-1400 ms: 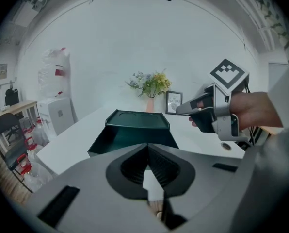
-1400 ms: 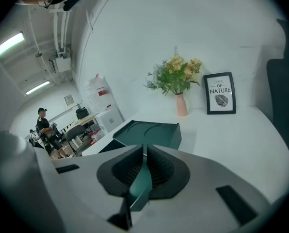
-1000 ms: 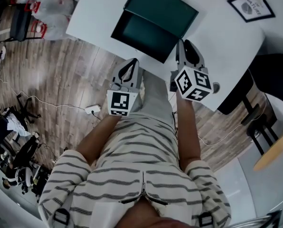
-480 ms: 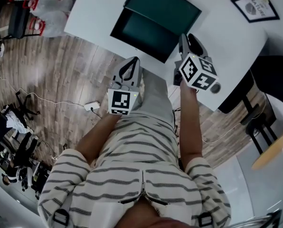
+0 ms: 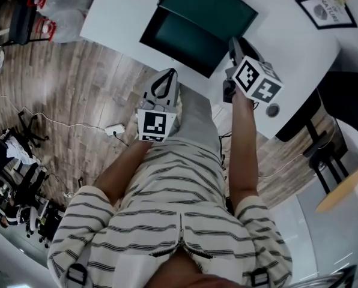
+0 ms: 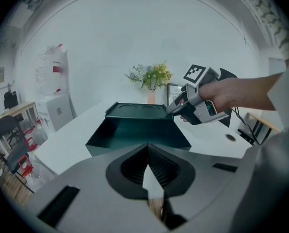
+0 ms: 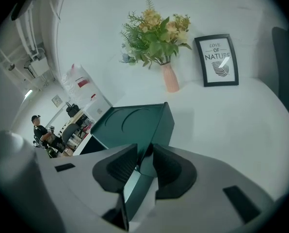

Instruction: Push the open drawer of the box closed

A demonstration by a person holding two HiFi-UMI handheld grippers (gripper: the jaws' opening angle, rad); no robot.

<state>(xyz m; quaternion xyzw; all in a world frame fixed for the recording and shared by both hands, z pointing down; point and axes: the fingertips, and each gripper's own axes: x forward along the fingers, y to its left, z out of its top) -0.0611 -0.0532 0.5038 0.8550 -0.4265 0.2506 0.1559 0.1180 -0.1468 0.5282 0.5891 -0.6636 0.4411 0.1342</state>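
A dark green box (image 5: 208,6) stands on the white table (image 5: 293,59), its open drawer (image 5: 180,41) pulled out toward me. In the left gripper view the drawer (image 6: 137,136) lies straight ahead of the box (image 6: 135,110). My right gripper (image 5: 234,42) is at the box's near right corner and stands open. In its own view, the right gripper (image 7: 144,155) has the drawer's thin right wall (image 7: 135,186) in the gap, with the pads apart from it. My left gripper (image 5: 166,75) hangs shut and empty off the table's edge, short of the drawer front; its tips (image 6: 148,149) meet.
A framed picture (image 7: 217,59) and a vase of flowers (image 7: 170,79) stand behind the box. A round grommet (image 5: 273,109) sits in the table by my right hand. A dark chair (image 5: 347,83) is at the right; bags (image 5: 65,11) and a power strip (image 5: 114,129) lie on the wooden floor.
My right gripper has moved forward along the table to the box's right corner. The left gripper has stayed almost still, and the drawer has not moved.
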